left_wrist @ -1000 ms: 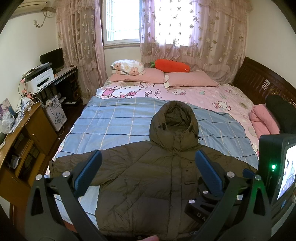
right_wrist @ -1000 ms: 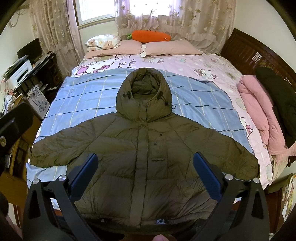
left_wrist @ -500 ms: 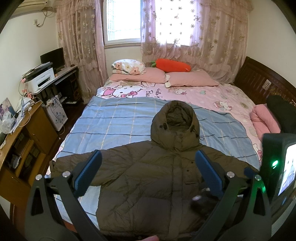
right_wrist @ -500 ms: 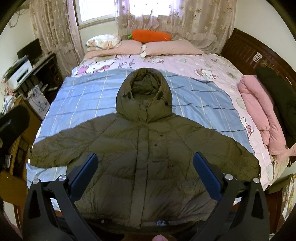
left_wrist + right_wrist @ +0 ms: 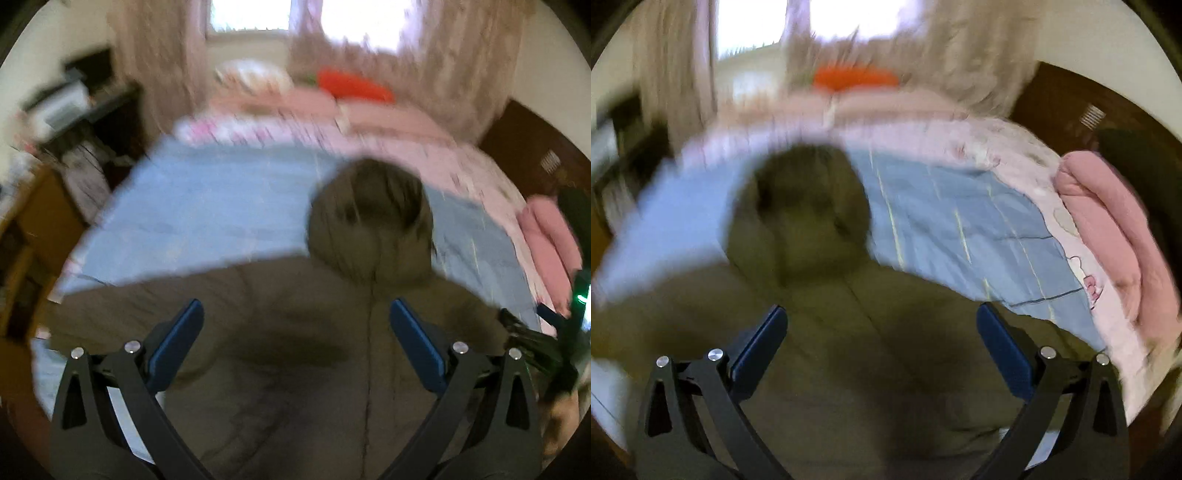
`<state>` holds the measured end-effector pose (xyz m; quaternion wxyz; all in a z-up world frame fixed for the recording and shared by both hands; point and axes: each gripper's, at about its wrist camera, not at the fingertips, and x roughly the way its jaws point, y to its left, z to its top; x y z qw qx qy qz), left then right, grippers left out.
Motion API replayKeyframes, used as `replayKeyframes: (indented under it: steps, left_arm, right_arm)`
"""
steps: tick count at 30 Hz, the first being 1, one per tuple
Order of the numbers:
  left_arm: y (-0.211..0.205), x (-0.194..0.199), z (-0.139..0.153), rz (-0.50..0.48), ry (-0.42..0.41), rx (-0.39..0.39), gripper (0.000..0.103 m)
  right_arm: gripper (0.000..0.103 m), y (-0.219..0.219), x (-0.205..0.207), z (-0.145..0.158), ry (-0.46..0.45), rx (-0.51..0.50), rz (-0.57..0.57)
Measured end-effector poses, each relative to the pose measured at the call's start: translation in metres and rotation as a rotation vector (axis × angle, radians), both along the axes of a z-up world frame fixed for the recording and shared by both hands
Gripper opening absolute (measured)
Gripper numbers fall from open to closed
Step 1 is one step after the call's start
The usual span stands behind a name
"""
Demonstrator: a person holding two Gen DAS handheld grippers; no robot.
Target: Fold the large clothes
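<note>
Two blurred wrist views over a bed (image 5: 221,206); an olive hooded coat (image 5: 295,350) lies flat on it, front up, sleeves spread, hood toward the pillows; the left gripper (image 5: 295,347) and right gripper (image 5: 882,350) hang above the coat, both released and holding nothing; no fold is made yet; next likely calls for descending to pinch a sleeve or hem.

left wrist: above jacket (image 5: 295,369), facing headboard; right wrist: likewise

Motion blur smears both views; the jacket (image 5: 295,350) hem runs off the bottom edge below its hood (image 5: 369,218).
</note>
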<state>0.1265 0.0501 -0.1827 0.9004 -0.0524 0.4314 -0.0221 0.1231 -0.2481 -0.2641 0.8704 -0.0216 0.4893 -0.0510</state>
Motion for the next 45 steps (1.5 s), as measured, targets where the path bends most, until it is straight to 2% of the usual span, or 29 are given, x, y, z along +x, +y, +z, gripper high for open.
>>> replayKeyframes:
  steps: [2,4,6,8,9,10,12,13,14,15,18,21,23,24,26,29,31,34,35,37,38,39,40,42,43,45]
  left_arm:
    - [0.005,0.02,-0.044,-0.004,0.092,0.018,0.101]
    - [0.008,0.035,-0.086,-0.003,0.158,0.073,0.1]
    - [0.007,0.045,-0.122,-0.055,0.192,0.142,0.094]
    - [0.003,0.049,-0.157,-0.116,0.241,0.245,0.092]
    - [0.004,0.051,-0.167,-0.123,0.264,0.283,0.092]
    - [0.007,0.052,-0.184,-0.127,0.313,0.327,0.092]
    - [0.015,0.057,-0.203,-0.116,0.402,0.344,0.093]
    - [0.023,0.057,-0.208,-0.095,0.428,0.317,0.097]
    - [0.028,0.057,-0.208,-0.083,0.426,0.308,0.099]
    - [0.03,0.058,-0.208,-0.082,0.428,0.314,0.099]
    - [0.032,0.053,-0.198,-0.08,0.407,0.333,0.099]
    - [0.027,0.049,-0.17,-0.081,0.342,0.28,0.098]
    - [0.017,0.046,-0.147,-0.1,0.3,0.226,0.098]
    - [0.005,0.045,-0.139,-0.112,0.288,0.198,0.098]
    - [-0.015,0.041,-0.121,-0.148,0.268,0.137,0.098]
    - [-0.06,0.025,-0.098,-0.23,0.229,0.098,0.098]
    - [-0.085,0.017,-0.087,-0.293,0.21,0.104,0.098]
    - [-0.121,0.005,-0.081,-0.356,0.216,0.108,0.098]
    - [-0.128,0.0,-0.08,-0.374,0.221,0.104,0.098]
    - [-0.135,-0.004,-0.077,-0.388,0.223,0.106,0.098]
    - [-0.138,-0.007,-0.076,-0.389,0.223,0.112,0.098]
    - [-0.137,-0.01,-0.077,-0.385,0.224,0.114,0.098]
    - [-0.133,-0.01,-0.078,-0.38,0.226,0.115,0.098]
    - [-0.126,-0.01,-0.078,-0.361,0.238,0.109,0.098]
    - [-0.121,-0.008,-0.078,-0.349,0.244,0.104,0.098]
    - [-0.106,-0.006,-0.077,-0.32,0.251,0.089,0.098]
  right_arm:
    - [0.096,-0.001,0.009,-0.041,0.146,0.058,0.033]
    - [0.096,0.001,0.01,-0.075,0.243,0.046,0.052]
    - [0.096,-0.003,0.007,-0.115,0.37,-0.004,0.042]
    - [0.097,-0.018,0.003,-0.139,0.447,0.013,-0.004]
    - [0.102,-0.026,0.0,-0.145,0.463,0.053,-0.025]
    - [0.102,-0.041,-0.004,-0.147,0.479,0.113,-0.061]
    - [0.102,-0.064,-0.013,-0.141,0.48,0.14,-0.123]
    - [0.102,-0.074,-0.016,-0.137,0.477,0.12,-0.151]
    - [0.102,-0.09,-0.024,-0.131,0.468,0.103,-0.197]
    - [0.102,-0.109,-0.031,-0.123,0.452,0.136,-0.241]
    - [0.102,-0.172,-0.059,-0.09,0.332,0.33,-0.379]
    - [0.102,-0.25,-0.111,-0.064,0.226,0.346,-0.586]
    - [0.102,-0.3,-0.155,-0.068,0.218,0.424,-0.742]
    - [0.102,-0.318,-0.162,-0.068,0.231,0.464,-0.806]
    - [0.102,-0.367,-0.214,-0.09,0.258,0.629,-1.019]
    - [0.102,-0.395,-0.258,-0.118,0.255,0.88,-1.163]
    - [0.102,-0.405,-0.26,-0.128,0.276,0.902,-1.193]
    - [0.101,-0.416,-0.256,-0.127,0.244,0.836,-1.194]
    - [0.094,-0.419,-0.256,-0.126,0.217,0.839,-1.196]
    - [0.059,-0.418,-0.257,-0.113,0.169,0.8,-1.193]
    - [0.035,-0.414,-0.253,-0.104,0.144,0.772,-1.174]
    - [0.02,-0.41,-0.246,-0.1,0.117,0.764,-1.147]
    - [0.01,-0.401,-0.235,-0.094,0.071,0.77,-1.11]
    - [0.006,-0.39,-0.232,-0.069,-0.04,0.757,-1.067]
    - [0.005,-0.381,-0.215,-0.061,-0.075,0.74,-1.052]
    - [0.005,-0.36,-0.198,-0.024,-0.22,0.706,-0.946]
